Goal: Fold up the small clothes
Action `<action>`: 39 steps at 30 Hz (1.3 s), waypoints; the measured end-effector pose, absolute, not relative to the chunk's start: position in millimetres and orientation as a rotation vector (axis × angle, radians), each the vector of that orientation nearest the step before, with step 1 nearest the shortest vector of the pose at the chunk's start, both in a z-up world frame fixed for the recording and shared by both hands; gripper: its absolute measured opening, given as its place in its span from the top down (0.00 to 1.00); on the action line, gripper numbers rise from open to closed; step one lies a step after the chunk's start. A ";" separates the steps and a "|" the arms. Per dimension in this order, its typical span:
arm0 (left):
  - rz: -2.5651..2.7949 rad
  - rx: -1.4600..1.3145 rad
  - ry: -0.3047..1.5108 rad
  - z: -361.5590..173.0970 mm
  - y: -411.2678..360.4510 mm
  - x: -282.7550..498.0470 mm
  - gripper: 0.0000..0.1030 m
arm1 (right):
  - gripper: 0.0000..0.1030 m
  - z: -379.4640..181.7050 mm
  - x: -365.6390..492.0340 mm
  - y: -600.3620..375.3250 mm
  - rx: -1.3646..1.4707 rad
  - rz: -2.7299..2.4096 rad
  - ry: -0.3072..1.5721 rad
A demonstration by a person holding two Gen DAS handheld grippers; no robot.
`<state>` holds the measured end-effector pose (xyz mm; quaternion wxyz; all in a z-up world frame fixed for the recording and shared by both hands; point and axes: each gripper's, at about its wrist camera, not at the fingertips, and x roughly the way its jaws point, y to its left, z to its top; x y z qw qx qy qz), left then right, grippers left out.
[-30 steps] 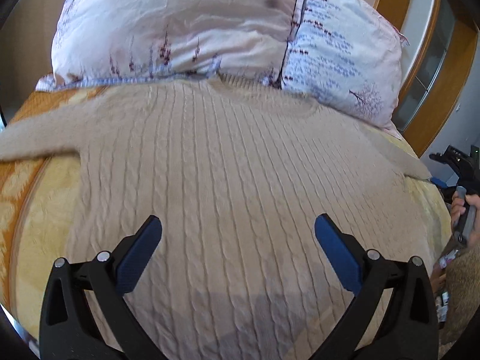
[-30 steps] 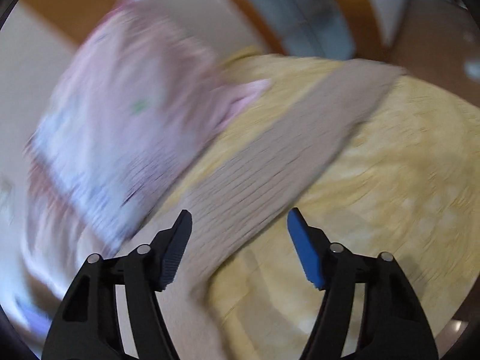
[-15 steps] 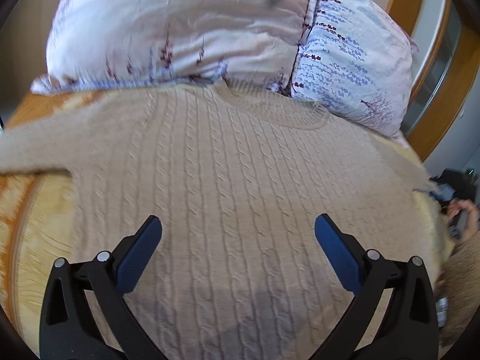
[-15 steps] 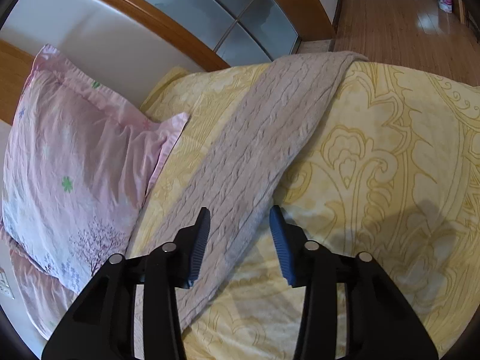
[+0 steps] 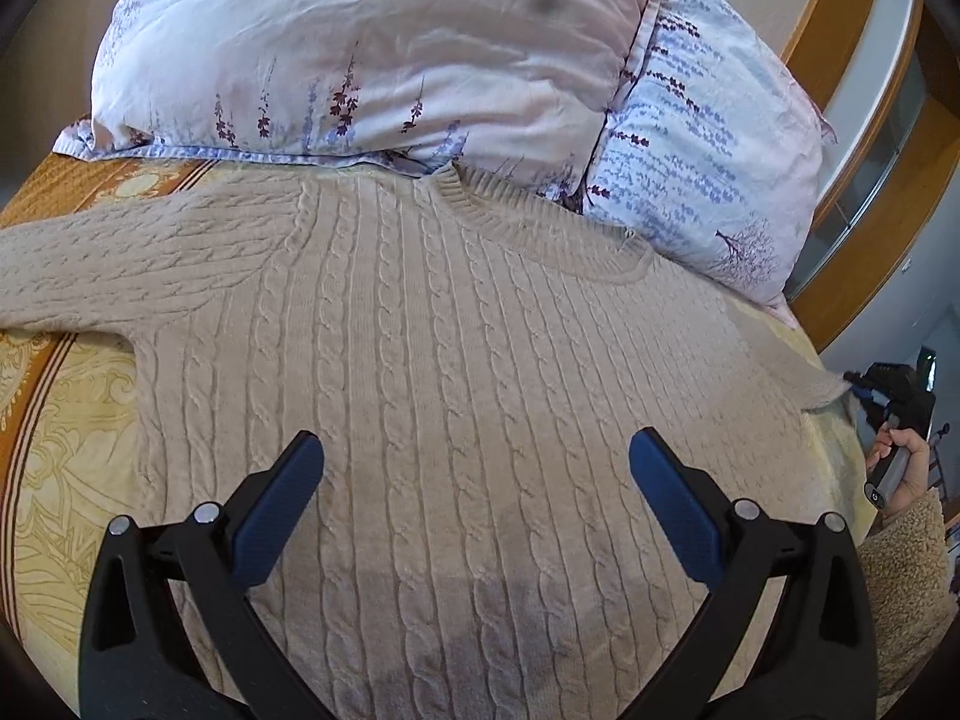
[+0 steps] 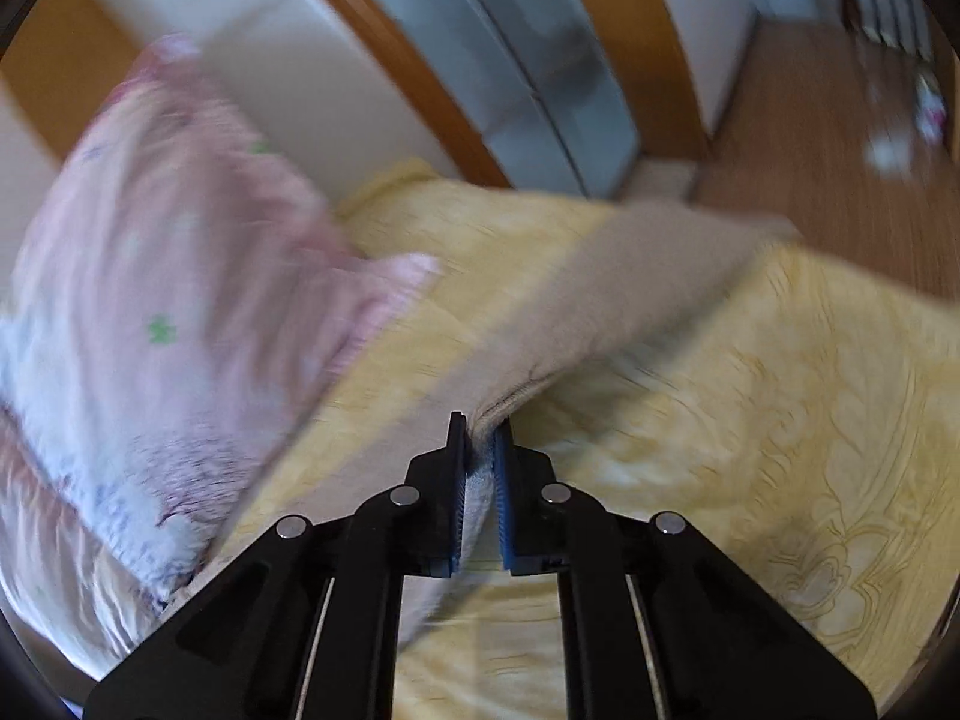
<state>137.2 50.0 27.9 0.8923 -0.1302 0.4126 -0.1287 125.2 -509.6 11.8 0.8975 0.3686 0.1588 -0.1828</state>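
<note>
A beige cable-knit sweater (image 5: 456, 360) lies spread flat on the bed, collar toward the pillows, one sleeve stretched out to the left. Above its lower body hovers my left gripper (image 5: 474, 468), open, with nothing between its blue pads. In the right wrist view, my right gripper (image 6: 480, 438) is shut on the sweater's right sleeve (image 6: 630, 282), which is pinched into a fold and lifted off the bedspread. The rest of that sleeve trails away toward the bed's far edge. A hand holding the right gripper's handle (image 5: 894, 462) shows at the right edge of the left wrist view.
Two floral pillows (image 5: 372, 48) lie against the head of the bed just beyond the collar. The yellow patterned bedspread (image 6: 810, 420) surrounds the sweater. A wooden frame with glass panels (image 6: 528, 78) and a wood floor (image 6: 840, 138) lie past the bed's far side.
My right gripper has shut on the sleeve and raised it a little off the bedspread. The left gripper drifted slightly over the sweater and stays open.
</note>
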 end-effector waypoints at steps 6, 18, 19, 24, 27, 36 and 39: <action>-0.271 -0.358 0.834 25.0 59.5 138.0 0.02 | 0.91 60.8 127.9 -406.9 0.541 -0.125 0.255; -0.391 -0.374 0.826 46.9 57.9 140.7 0.02 | 0.87 -6.1 179.6 -261.4 0.435 0.263 0.620; -0.397 -0.372 0.823 49.5 58.8 143.1 0.02 | 0.83 -5.2 179.1 -268.3 0.473 0.272 0.615; -0.411 -0.408 0.852 55.1 67.3 164.8 0.02 | 0.46 -0.3 172.0 -321.2 0.728 0.203 0.565; -0.407 -0.432 0.871 53.5 73.1 173.7 0.02 | 0.52 -5.2 174.7 -343.8 0.812 0.071 0.568; -0.413 -0.608 0.876 39.5 104.0 179.5 0.02 | 0.91 63.4 178.4 -226.4 0.355 0.148 0.410; -0.419 -0.660 0.900 33.2 105.4 184.3 0.02 | 0.83 54.4 194.3 -162.1 0.253 0.378 0.547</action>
